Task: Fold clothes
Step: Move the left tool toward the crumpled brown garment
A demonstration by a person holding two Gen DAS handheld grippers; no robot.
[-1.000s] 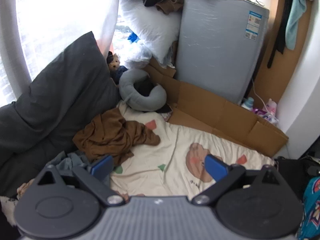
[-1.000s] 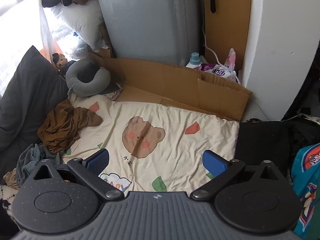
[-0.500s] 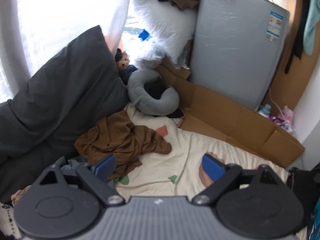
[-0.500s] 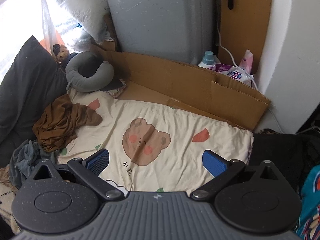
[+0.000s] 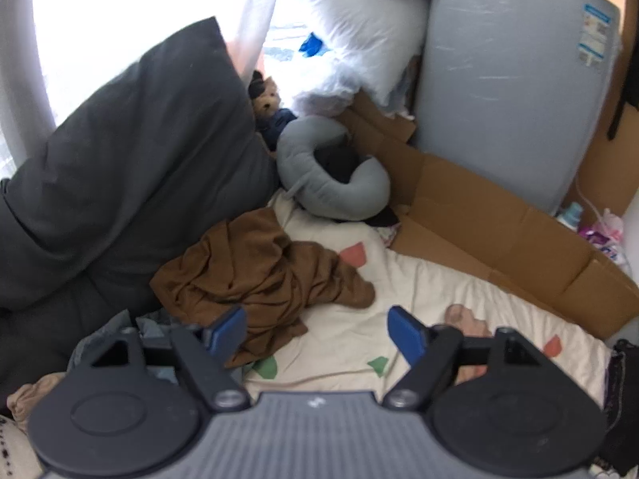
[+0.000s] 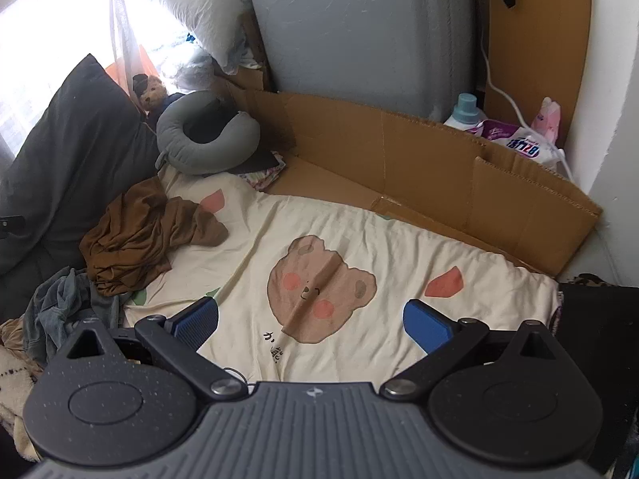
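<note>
The left gripper is being angled downward, its empty jaws closing; the right gripper is being held spread wide, empty.

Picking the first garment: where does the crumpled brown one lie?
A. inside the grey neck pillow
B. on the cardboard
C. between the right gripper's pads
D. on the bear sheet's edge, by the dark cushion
D: the brown garment lies heaped on the sheet against the dark cushion.

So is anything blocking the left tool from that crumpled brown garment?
Nothing visible. The left tool, its jaws closing and empty, hangs just short of the crumpled brown garment, with only bare cream bear-print sheet below.
</note>
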